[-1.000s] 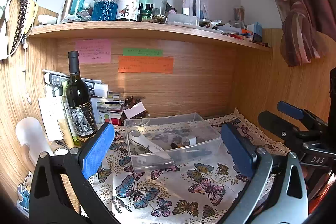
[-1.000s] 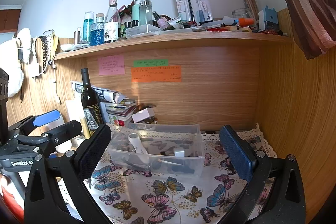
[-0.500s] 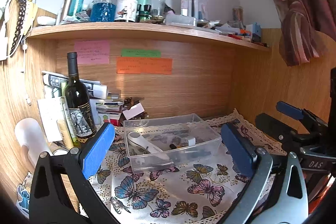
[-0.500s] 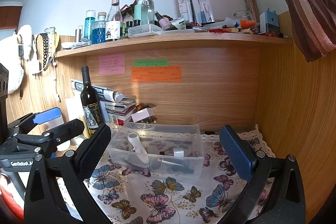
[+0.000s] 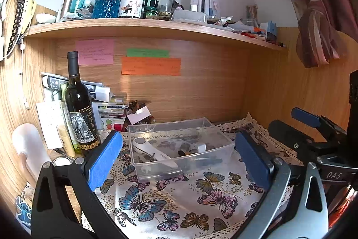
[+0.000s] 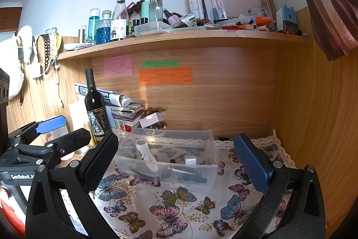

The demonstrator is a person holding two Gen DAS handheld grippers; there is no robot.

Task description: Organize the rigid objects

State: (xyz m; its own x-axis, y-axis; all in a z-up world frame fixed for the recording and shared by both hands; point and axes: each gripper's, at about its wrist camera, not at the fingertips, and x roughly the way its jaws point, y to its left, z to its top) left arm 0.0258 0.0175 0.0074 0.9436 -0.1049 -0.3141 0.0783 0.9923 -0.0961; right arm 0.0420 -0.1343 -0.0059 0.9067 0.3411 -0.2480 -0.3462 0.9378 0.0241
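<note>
A clear plastic bin point(image 5: 220, 150) point(image 6: 210, 169) sits on the butterfly cloth point(image 5: 179, 201) point(image 6: 170, 209) near the back wall. Inside lie a white handled tool point(image 5: 150, 149) point(image 6: 146, 152), a small white cap point(image 5: 200, 146) point(image 6: 190, 159) and several dark pens. My left gripper point(image 5: 179, 160) hovers open in front of the bin, nothing between its blue pads. My right gripper point(image 6: 176, 162) is also open and empty, a little back from the bin. Each gripper shows at the edge of the other's view.
A dark wine bottle point(image 5: 79, 104) point(image 6: 95, 104) stands left of the bin beside stacked books and papers point(image 5: 107, 109). A white cylinder point(image 5: 29, 149) sits at far left. The upper shelf point(image 5: 143, 26) is crowded with bottles. Wooden walls close in behind and on the right.
Both views have shifted slightly; the grippers drifted a little while staying open. The bin and its contents have not moved.
</note>
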